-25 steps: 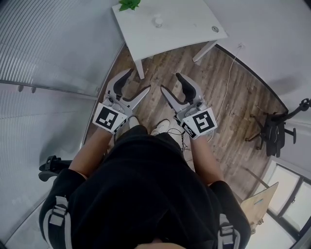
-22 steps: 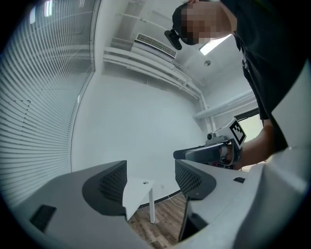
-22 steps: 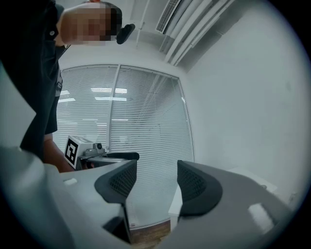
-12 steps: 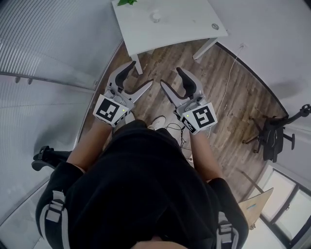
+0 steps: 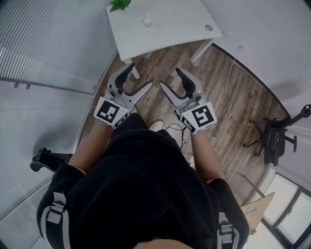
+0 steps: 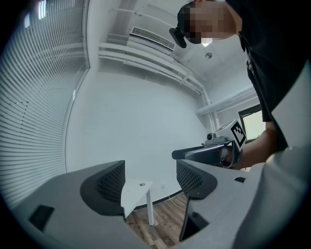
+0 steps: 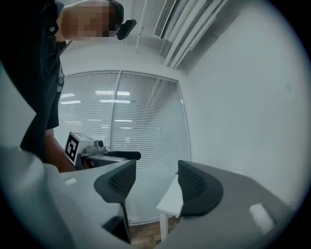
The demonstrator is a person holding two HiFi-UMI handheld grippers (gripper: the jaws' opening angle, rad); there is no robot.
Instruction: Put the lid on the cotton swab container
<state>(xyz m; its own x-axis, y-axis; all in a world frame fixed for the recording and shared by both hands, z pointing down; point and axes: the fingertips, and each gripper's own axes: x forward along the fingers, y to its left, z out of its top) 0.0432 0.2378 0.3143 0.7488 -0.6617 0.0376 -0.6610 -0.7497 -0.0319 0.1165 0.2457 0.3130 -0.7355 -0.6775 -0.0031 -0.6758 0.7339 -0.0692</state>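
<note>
Nearest us, our left gripper (image 5: pixel 139 77) has just been opening its jaws — now wide, nothing between them; our right gripper (image 5: pixel 170 80) gapes empty too. Farther off, the small container (image 5: pixel 146 21) stands on the white table (image 5: pixel 170 29).

White table (image 5: pixel 165 29) in all three views

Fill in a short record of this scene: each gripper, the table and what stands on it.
Left gripper: jaws have just been opening, nothing between them
Right gripper: open, empty
Both: held above the wooden floor, short of the table
Table: white, with a green plant at one corner and a small round item, too small to identify
</note>
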